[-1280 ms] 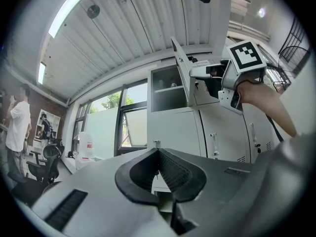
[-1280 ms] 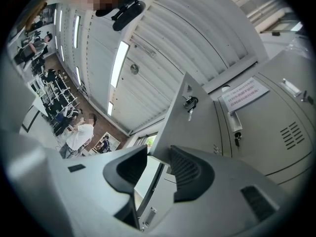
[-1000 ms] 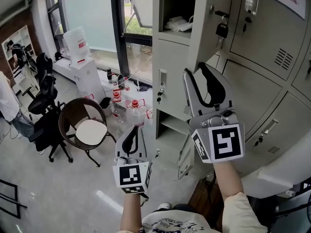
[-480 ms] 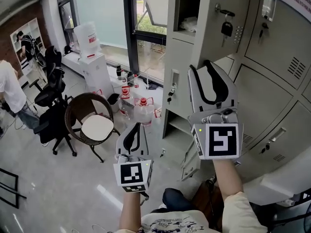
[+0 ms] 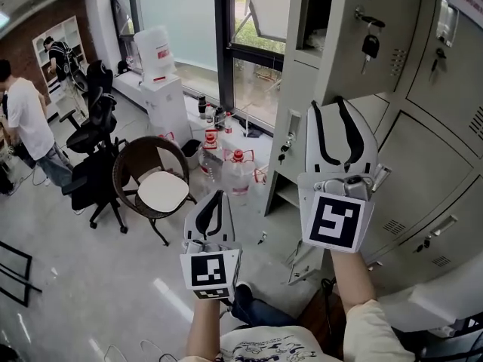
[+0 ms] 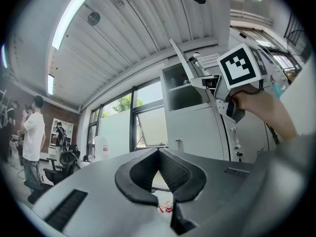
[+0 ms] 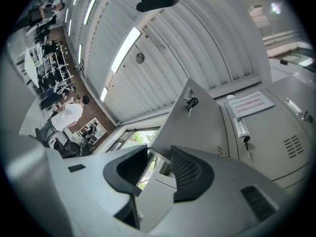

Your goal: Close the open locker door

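Observation:
The open locker door (image 5: 377, 21), grey with keys hanging from its lock (image 5: 370, 45), swings out from the top compartment (image 5: 317, 10). My right gripper (image 5: 332, 110) points up just below the door's lower edge, open with nothing between its pads. In the right gripper view the door (image 7: 197, 117) fills the space beyond the parted jaws of my right gripper (image 7: 159, 152). My left gripper (image 5: 217, 199) hangs lower and to the left, away from the lockers, shut and empty; its own view shows the tips of my left gripper (image 6: 159, 152) meeting.
Closed grey lockers (image 5: 430, 149) fill the right side. A lower door (image 5: 298, 259) stands ajar near the floor. A round brown chair (image 5: 155, 187), black office chairs (image 5: 94, 138), a water dispenser (image 5: 160, 74) and water bottles (image 5: 238, 168) stand at left. A person (image 5: 26, 119) stands far left.
The head view has swung left, so the lockers sit further right in the picture. Both grippers keep about the same pose and the same jaw openings.

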Motion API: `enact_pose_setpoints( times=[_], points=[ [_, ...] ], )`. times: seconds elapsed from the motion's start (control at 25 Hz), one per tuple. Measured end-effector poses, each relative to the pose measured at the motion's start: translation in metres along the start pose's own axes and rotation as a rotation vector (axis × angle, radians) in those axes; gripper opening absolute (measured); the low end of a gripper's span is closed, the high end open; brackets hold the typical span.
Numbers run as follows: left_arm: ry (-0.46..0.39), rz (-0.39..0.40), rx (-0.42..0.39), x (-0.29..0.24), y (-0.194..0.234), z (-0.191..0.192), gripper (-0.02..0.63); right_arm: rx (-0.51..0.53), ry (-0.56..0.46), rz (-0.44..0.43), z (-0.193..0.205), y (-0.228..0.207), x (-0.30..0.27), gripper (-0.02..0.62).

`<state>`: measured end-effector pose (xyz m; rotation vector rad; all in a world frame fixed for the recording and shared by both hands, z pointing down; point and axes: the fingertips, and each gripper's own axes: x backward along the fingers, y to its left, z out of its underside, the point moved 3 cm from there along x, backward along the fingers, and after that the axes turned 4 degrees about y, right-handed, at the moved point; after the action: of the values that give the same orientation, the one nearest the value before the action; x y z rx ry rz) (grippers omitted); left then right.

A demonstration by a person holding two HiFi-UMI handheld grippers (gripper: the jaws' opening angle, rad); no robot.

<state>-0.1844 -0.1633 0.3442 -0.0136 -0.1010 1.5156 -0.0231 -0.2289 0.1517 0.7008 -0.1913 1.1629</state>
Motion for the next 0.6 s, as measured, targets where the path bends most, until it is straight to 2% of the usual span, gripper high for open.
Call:
enact_pose_setpoints(
  times=[0.28,0.4,0.6],
  points=[
    [0.002,-0.009,-0.001,-0.025,0.023,0.014,0.003,0.211,0.010,0.080,0.016,0.019,-0.026,0.141],
    [0.002,-0.002,0.003,-0.038,0.027,0.014,0.003,0.266,0.005,0.137,0.022,0.017,-0.038,0.140],
    [0.014,0.002,0.003,-0.060,0.040,0.021,0.003,0.325,0.003,0.175,0.032,0.022,-0.056,0.140]
  ],
)
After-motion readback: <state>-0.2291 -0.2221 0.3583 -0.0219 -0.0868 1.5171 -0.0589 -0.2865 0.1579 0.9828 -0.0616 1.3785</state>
